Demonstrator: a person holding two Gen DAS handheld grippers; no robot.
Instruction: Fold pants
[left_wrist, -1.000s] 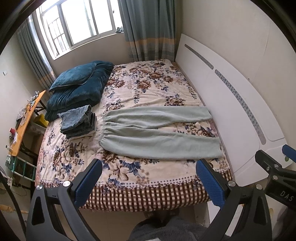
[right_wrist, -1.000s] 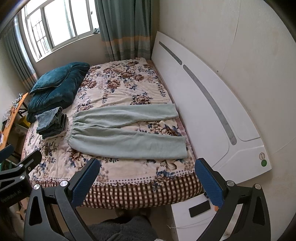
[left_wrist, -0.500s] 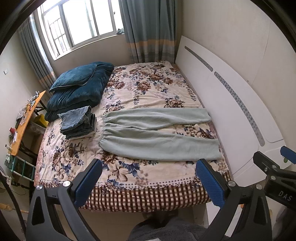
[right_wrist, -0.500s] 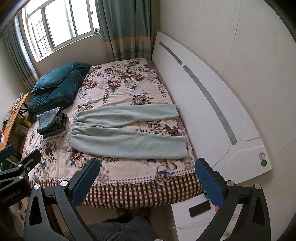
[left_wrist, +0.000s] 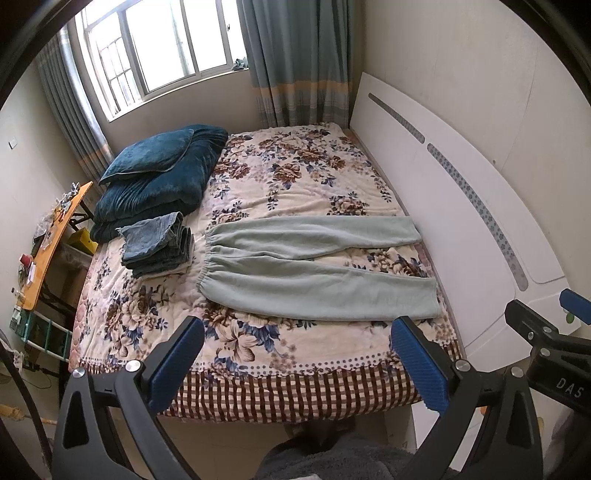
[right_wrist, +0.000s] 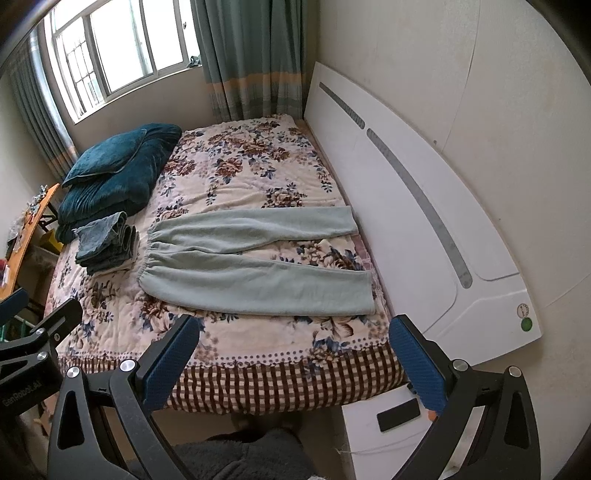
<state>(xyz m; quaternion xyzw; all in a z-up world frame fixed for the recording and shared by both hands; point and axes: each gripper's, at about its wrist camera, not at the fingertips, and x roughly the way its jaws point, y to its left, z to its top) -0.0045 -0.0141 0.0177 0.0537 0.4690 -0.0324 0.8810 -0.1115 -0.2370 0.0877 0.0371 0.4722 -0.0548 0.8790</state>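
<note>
Pale green pants (left_wrist: 306, 266) lie flat on the floral bed, waistband to the left, both legs pointing right toward the headboard; they also show in the right wrist view (right_wrist: 251, 258). My left gripper (left_wrist: 295, 354) is open and empty, held above the bed's near edge, short of the pants. My right gripper (right_wrist: 291, 350) is open and empty at the same edge, to the right. Each gripper shows at the edge of the other's view.
A stack of folded blue jeans (left_wrist: 159, 245) sits left of the waistband. A teal pillow and quilt (left_wrist: 155, 177) lie at the far left. A white headboard (left_wrist: 461, 221) runs along the right. A white nightstand (right_wrist: 388, 428) stands at lower right. An orange table (left_wrist: 48, 243) stands left of the bed.
Both views have shifted slightly, so the bed and pants sit a little lower in the frame. The pants have not moved and both grippers stay open.
</note>
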